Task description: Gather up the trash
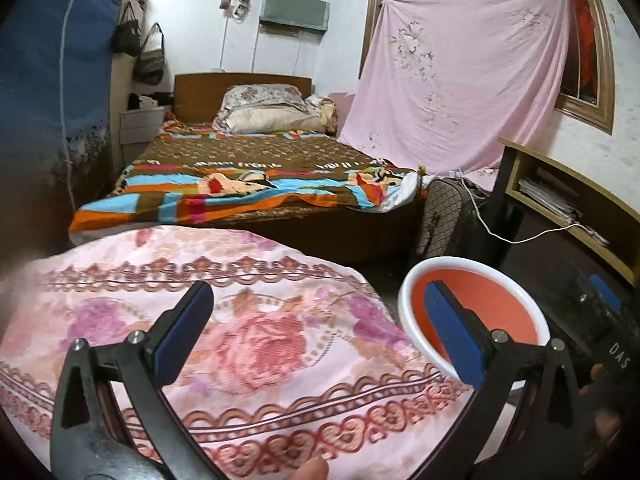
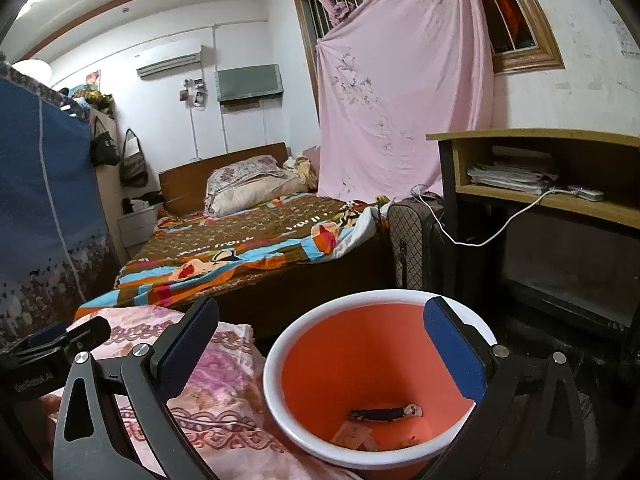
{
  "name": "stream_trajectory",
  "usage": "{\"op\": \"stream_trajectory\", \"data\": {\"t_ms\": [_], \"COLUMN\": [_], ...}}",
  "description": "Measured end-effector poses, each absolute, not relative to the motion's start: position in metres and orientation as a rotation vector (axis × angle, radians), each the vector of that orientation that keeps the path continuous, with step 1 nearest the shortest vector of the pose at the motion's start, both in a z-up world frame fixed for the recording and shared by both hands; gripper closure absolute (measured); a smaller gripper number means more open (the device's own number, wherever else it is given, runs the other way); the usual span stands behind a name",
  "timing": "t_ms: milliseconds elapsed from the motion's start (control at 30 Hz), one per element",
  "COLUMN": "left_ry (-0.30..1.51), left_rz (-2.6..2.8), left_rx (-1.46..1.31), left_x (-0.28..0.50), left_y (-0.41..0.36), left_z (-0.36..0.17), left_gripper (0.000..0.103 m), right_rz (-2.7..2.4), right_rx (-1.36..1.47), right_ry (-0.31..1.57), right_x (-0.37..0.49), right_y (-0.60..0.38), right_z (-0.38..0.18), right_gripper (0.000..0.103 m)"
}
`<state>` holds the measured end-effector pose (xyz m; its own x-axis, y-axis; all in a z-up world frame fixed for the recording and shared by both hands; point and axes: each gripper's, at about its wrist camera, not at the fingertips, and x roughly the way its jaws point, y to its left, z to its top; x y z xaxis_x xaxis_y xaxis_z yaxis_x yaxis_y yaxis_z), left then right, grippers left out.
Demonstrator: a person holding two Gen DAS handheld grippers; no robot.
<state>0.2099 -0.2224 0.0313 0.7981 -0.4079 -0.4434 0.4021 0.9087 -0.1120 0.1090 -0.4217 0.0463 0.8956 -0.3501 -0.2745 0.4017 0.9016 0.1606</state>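
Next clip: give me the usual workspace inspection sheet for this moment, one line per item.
Surface: pink floral cloth covers it; no loose trash seen on it.
Job's things: orange bin with white rim stands beside the cloth; a dark wrapper and paper scraps lie at its bottom.
Clutter: nothing seen on the cloth.
Grippers: left gripper over the cloth, jaws wide, empty; right gripper over the bin, jaws wide, empty.
Cables: white cable hangs from the desk shelf toward the suitcase.
Surroundings: bed, pink sheet over the window, blue wardrobe.
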Motion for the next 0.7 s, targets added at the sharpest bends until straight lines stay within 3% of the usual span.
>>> {"op": "stream_trajectory", "data": {"t_ms": [700], "left_ry": [0.397], "left_rz": [-0.316], "left_rx": [0.008], "left_x": [0.171], "left_y": [-0.158], "left_z": [0.044], "left_gripper": [0.014], "right_rz": [-0.347], "right_rx": [0.150], "right_ry": [0.185], "right_x": [0.088], "right_y": [-0.369], "right_z": [0.067], "right_gripper": [0.000]}}
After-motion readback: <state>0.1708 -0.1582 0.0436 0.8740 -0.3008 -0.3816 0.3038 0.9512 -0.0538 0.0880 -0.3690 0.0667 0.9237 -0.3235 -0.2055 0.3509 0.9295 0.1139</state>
